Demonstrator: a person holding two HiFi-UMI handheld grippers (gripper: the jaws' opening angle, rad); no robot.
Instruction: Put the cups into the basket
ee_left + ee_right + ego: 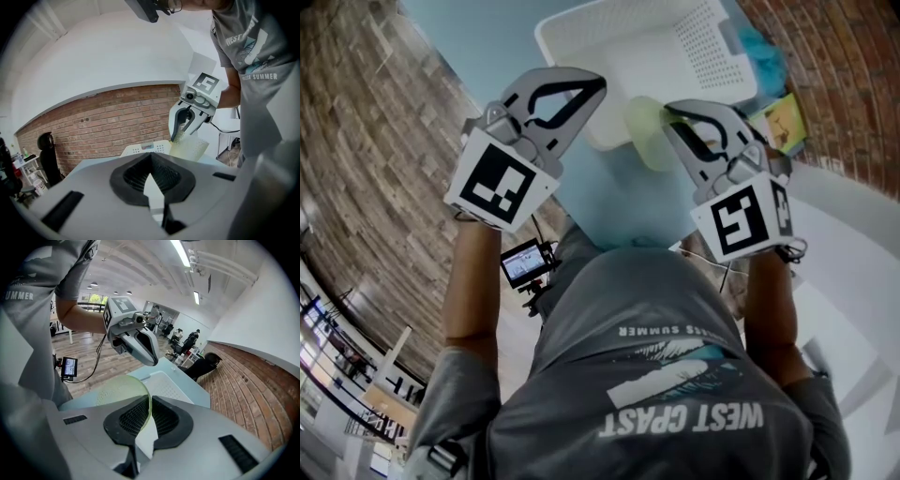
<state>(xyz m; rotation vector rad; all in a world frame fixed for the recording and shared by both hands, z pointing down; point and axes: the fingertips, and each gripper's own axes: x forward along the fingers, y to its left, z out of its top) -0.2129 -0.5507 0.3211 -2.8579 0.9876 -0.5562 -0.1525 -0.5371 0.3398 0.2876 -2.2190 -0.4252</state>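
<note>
A pale yellow-green see-through cup [645,131] hangs just in front of the white perforated basket [581,37] on the light blue table [619,202]. My right gripper [672,112] is shut on the cup's rim. In the right gripper view the rim of the cup [115,390] runs between the black pads [164,418], and the basket [166,383] lies beyond. My left gripper [592,86] is shut with nothing in it and hovers at the basket's near left corner. From the left gripper view, the right gripper [177,135] holds the cup [190,147] beside the basket [140,149].
A teal object [764,56] and a colourful package [780,122] lie right of the basket. A small monitor on a stand [525,262] sits on the floor by the person's legs. A brick wall [108,122] backs the table. Several people are far off [192,338].
</note>
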